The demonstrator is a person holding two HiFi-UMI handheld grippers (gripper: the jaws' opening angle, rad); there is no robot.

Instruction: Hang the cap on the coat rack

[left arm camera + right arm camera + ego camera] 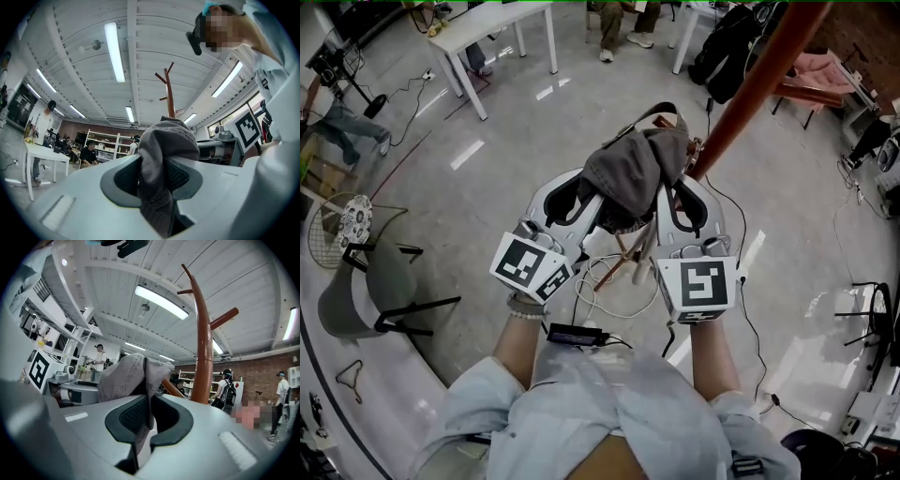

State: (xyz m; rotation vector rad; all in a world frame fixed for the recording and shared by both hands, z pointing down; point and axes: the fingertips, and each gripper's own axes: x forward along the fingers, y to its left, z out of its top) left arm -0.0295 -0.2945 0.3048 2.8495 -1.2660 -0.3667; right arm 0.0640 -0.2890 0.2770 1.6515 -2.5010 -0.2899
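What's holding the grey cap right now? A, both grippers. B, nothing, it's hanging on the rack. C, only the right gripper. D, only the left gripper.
A: the cap is pinched between the jaws of the left gripper and the right gripper.

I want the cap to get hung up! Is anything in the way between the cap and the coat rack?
Nothing visible blocks it. The left hand-held gripper and right hand-held gripper pinch the cap; the coat rack stands just beyond, upper pegs bare.
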